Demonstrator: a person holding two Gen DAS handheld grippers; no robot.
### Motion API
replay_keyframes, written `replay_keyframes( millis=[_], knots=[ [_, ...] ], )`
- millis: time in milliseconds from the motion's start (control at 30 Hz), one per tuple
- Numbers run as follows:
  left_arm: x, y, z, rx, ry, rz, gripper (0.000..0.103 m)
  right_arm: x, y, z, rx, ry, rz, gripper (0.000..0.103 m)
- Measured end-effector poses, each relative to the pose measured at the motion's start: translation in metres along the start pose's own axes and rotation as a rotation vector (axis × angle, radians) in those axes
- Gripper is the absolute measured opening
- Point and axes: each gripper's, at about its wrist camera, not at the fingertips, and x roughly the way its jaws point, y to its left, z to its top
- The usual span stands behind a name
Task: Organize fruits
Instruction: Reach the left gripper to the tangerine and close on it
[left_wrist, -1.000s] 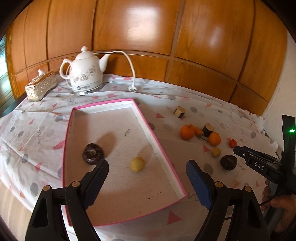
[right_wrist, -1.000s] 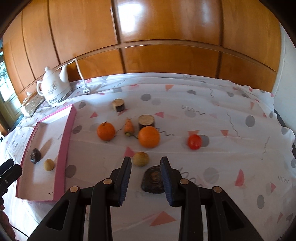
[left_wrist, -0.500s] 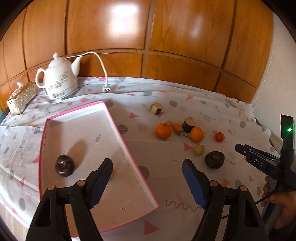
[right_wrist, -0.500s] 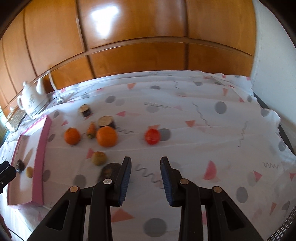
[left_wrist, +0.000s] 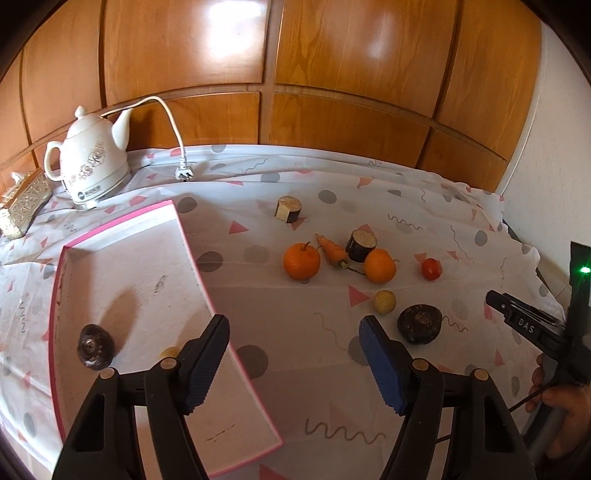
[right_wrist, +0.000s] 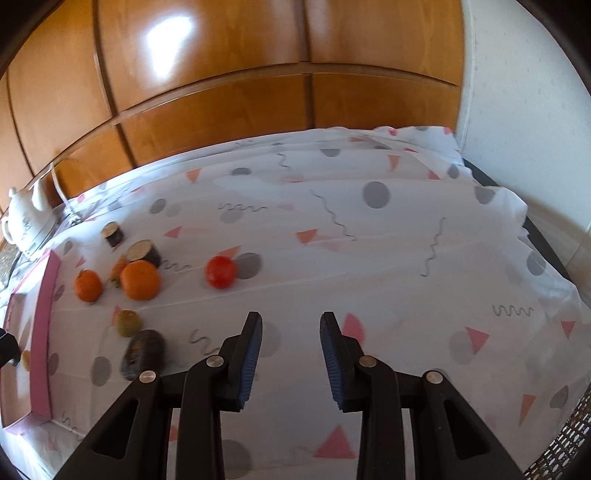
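Only the left wrist view looks into the pink-rimmed tray (left_wrist: 122, 236), where one dark round fruit (left_wrist: 94, 345) and one small yellow fruit (left_wrist: 168, 352) lie; the right wrist view sees just the tray's edge. The left gripper (left_wrist: 293, 356) is closing with nothing between its jaws, hovering over the tray's right rim. The right gripper (right_wrist: 291, 350) is nearly closed and empty above bare tablecloth (right_wrist: 388, 258).

On the cloth: two oranges (left_wrist: 301, 260), one carrot (left_wrist: 332, 251), two cut log-like pieces (left_wrist: 288, 209), one tomato (left_wrist: 431, 268), one yellow fruit (left_wrist: 385, 301) and one dark flat fruit (left_wrist: 420, 324). One white kettle (left_wrist: 92, 162) stands at the back.
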Motion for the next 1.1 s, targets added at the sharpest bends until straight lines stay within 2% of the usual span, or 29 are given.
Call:
replay_keyframes(
  millis=[333,667,933,967,1000,1033,1100],
  knots=[
    [0.036,-0.004,0.022,-0.005,0.053,-0.001,0.064,0.010,-0.032,-0.002,0.070,0.012,-0.055,0.034],
    [0.083,-0.008,0.044,0.005,0.114,0.031,0.063,0.018,-0.056,-0.005,0.122,0.006,-0.112,0.034],
    [0.122,-0.005,0.055,-0.030,0.171,0.049,0.063,0.027,-0.067,-0.013,0.148,0.021,-0.127,0.034],
    [0.127,-0.005,0.056,-0.036,0.176,0.045,0.062,0.028,-0.068,-0.013,0.150,0.019,-0.131,0.034],
    [0.133,-0.004,0.056,-0.042,0.188,0.042,0.048,0.028,-0.069,-0.014,0.152,0.016,-0.133,0.034],
    [0.138,-0.003,0.056,-0.050,0.204,0.026,0.039,0.028,-0.070,-0.015,0.153,0.011,-0.134,0.034],
    [0.139,-0.004,0.055,-0.049,0.200,0.027,0.039,0.028,-0.070,-0.015,0.153,0.004,-0.137,0.035]
  ],
)
